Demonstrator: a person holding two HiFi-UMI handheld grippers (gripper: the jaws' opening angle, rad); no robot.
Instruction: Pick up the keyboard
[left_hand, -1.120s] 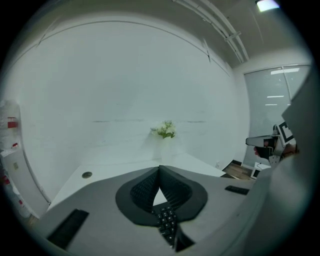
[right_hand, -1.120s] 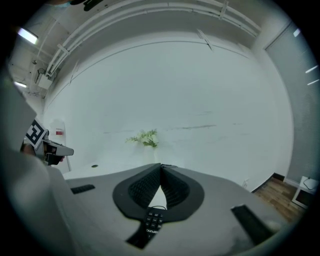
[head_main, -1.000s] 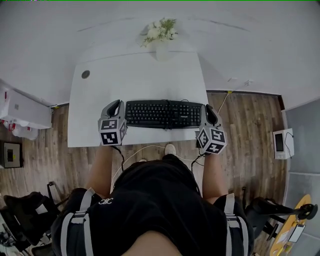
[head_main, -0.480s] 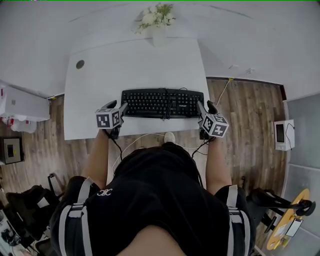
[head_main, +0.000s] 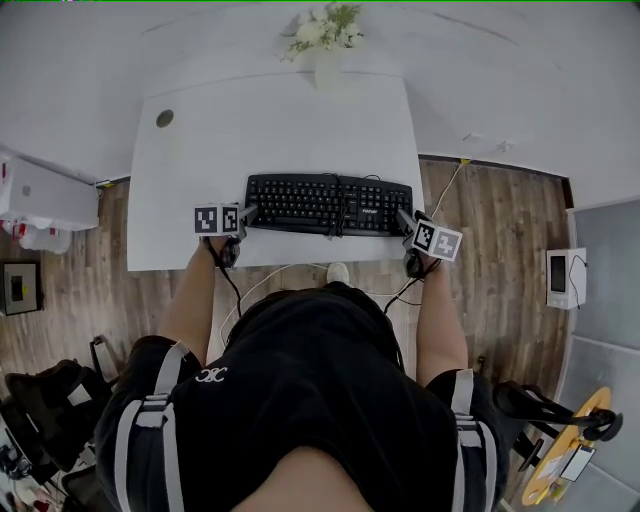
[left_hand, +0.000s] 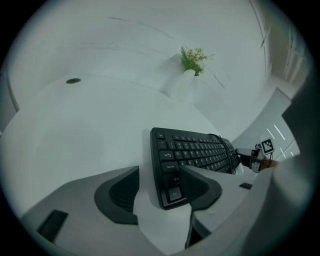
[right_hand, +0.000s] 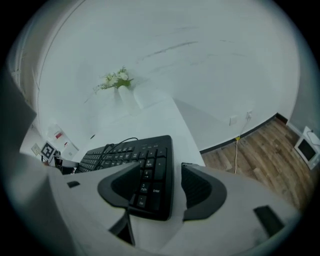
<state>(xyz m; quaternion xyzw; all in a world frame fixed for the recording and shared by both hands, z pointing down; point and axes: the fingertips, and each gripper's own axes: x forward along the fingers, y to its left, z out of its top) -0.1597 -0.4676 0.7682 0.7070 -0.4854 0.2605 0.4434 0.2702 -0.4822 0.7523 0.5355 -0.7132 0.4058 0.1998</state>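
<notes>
Jaws of the left gripper (left_hand: 159, 175) have just been opened wide; the left end of the black keyboard (head_main: 330, 203) is seen between them, ungripped, with "Caps Lock" legible there; the keyboard is laid flat near the front edge of the white table (head_main: 270, 130); its right end, marked "Enter", is straddled by the right gripper (right_hand: 161, 169), likewise just opened wide.

Left of keyboard (head_main: 330, 203): bare table (head_main: 200, 170), free passage.
Behind keyboard: free up to the vase (head_main: 326, 70).
Over keyboard: 1 cable (head_main: 343, 205) crosses the keys.
</notes>
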